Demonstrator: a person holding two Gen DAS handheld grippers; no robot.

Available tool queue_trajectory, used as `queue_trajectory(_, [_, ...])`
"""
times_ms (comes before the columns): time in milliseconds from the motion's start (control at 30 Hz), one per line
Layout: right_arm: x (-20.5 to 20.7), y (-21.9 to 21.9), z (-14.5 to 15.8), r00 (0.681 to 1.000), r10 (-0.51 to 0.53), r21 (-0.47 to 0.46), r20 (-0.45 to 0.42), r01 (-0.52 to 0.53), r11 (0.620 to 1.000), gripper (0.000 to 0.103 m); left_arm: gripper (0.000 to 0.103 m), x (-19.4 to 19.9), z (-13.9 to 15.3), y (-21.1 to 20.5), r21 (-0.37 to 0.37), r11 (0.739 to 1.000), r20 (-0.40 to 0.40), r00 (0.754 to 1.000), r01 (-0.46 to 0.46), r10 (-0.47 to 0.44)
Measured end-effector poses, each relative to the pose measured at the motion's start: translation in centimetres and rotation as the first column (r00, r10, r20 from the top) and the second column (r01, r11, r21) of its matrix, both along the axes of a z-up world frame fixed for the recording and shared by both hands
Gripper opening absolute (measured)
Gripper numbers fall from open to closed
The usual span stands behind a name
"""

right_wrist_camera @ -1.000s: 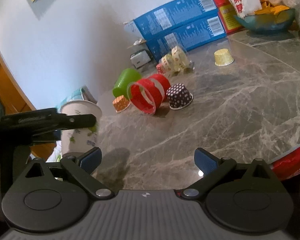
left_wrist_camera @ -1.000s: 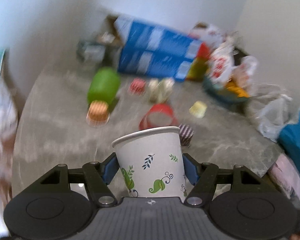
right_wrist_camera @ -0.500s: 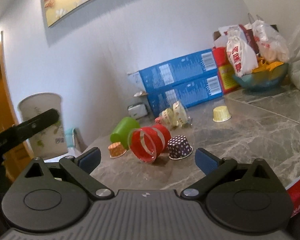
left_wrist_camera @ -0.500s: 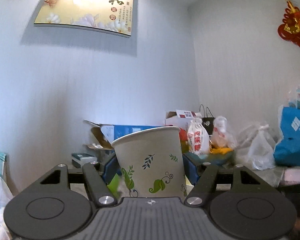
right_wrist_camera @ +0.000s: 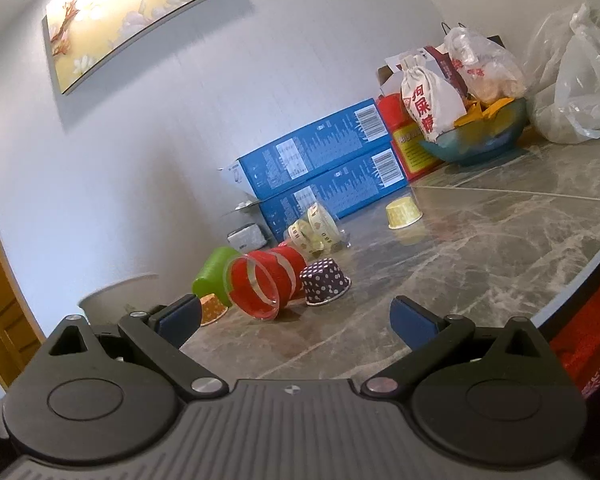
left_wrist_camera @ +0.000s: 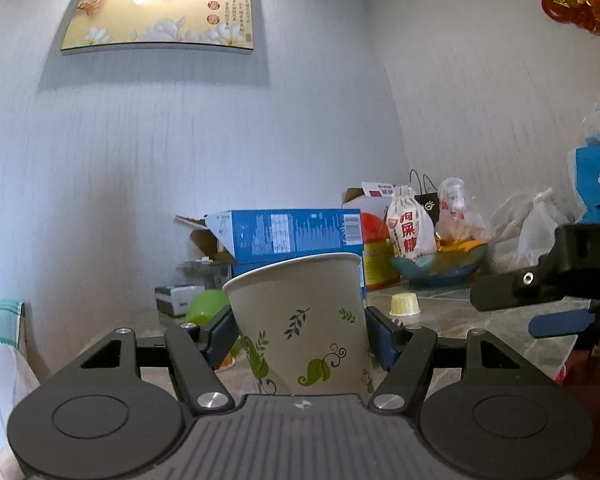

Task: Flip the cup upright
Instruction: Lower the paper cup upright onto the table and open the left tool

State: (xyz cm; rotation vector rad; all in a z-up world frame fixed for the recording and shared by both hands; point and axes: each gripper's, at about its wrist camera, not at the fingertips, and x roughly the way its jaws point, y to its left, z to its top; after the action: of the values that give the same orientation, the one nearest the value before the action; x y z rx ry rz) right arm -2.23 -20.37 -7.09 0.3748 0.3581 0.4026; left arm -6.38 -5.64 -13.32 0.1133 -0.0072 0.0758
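Left wrist view is showing the left gripper [left_wrist_camera: 302, 334] clamping the leaf-printed paper cup [left_wrist_camera: 300, 320] between its 2 blue pads, rim up, tilting slightly. The right gripper [right_wrist_camera: 296, 316] is hanging spread wide, gripping nothing, over the marble counter [right_wrist_camera: 480, 248]. Open counter is lying between the purple dotted baking cup [right_wrist_camera: 325, 283] and the curved front edge.

A floral painting [left_wrist_camera: 160, 6] hangs on the white wall [left_wrist_camera: 140, 152] above a marble countertop [right_wrist_camera: 480, 240].
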Motion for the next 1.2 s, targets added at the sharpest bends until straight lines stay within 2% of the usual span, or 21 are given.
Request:
queue_trajectory(133, [-0.1, 0.2, -0.3, 1.0, 0.012, -0.008, -0.009, -0.012, 1.0, 0.102, 0.071, -0.3, -0.8, 0.4, 0.003, 1.0, 0.001, 1.0, -0.006, 0.006])
queue_trajectory(233, [-0.1, 0.2, -0.5, 1.0, 0.018, -0.011, -0.013, -0.018, 1.0, 0.102, 0.071, -0.5, -1.0, 0.0, 0.038, 0.999, 0.009, 1.0, -0.015, 0.015])
queue_trajectory(533, [-0.3, 0.1, -0.5, 1.0, 0.021, -0.019, -0.015, -0.021, 1.0, 0.102, 0.071, -1.0, -1.5, -0.4, 0.076, 0.997, -0.01, 1.0, -0.025, 0.025])
queue_trajectory(767, [-0.6, 0.2, -0.4, 0.999, 0.019, -0.023, -0.029, -0.02, 1.0, 0.102, 0.071, -1.3, -1.6, -0.4, 0.08, 0.997, -0.06, 0.998, 0.007, -0.002])
queue_trajectory(800, [-0.7, 0.2, -0.4, 0.999, 0.019, -0.023, -0.027, -0.02, 1.0, 0.102, 0.073, -1.4, -1.6, -0.5, 0.081, 0.997, -0.064, 0.998, 0.011, -0.006])
queue_trajectory(833, [-0.8, 0.2, -0.3, 0.999, 0.02, -0.024, -0.026, -0.021, 0.999, 0.102, 0.081, -1.4, -1.6, -0.4, 0.081, 0.997, -0.069, 0.998, 0.018, -0.012])
queue_trajectory(933, [-1.0, 0.2, -0.1, 0.999, 0.026, -0.033, -0.029, -0.027, 0.999, 0.101, 0.1, -1.7, -1.5, 0.1, 0.055, 0.995, -0.094, 0.993, 0.078, -0.072])
queue_trajectory(1067, [-1.5, 0.3, 0.3, 0.999, 0.025, -0.056, -0.029, -0.027, 0.998, 0.101, 0.102, -2.7, -1.4, 1.0, 0.028, 0.993, -0.137, 0.984, 0.115, -0.11])
queue_trajectory(1200, [-2.1, 0.7, 1.4, 0.998, 0.015, -0.112, -0.067, -0.023, 0.993, 0.101, 0.102, -6.9, 1.0, 3.2, -0.097, 0.984, -0.163, 0.972, 0.152, -0.166])
